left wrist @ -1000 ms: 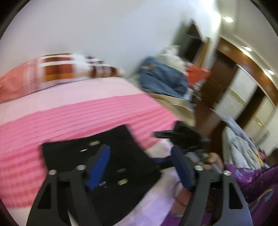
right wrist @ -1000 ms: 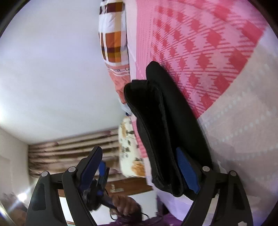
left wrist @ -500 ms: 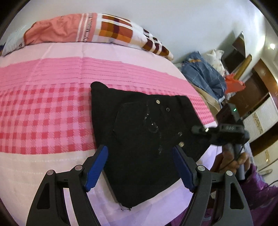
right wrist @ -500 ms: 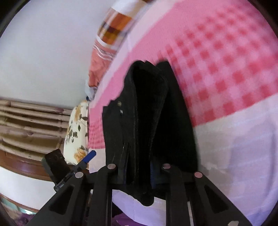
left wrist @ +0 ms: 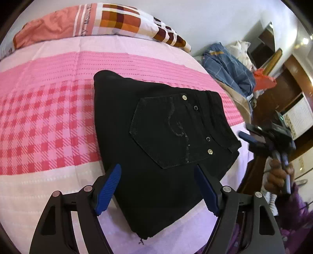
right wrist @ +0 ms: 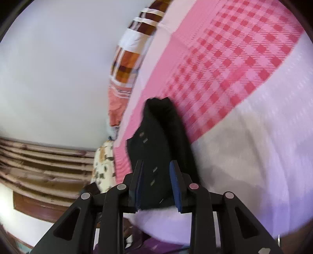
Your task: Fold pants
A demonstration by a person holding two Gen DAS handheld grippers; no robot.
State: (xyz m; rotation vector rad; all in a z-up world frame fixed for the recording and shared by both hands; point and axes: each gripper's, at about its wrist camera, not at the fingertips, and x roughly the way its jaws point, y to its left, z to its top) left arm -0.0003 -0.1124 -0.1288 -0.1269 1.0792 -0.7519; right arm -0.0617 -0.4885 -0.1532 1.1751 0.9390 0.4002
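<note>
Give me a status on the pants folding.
Done: the black pants lie folded into a compact stack on the pink bedspread, back pocket up. In hand: nothing appears gripped; the left claw hovers open over the near edge, the right claw, jaws just opening, sits beside the waistband. Left: perhaps a final tidy.

A pink checked bed [left wrist: 49, 121] stands against a white wall [left wrist: 205, 17], wooden wardrobe [left wrist: 281, 93] beside.
</note>
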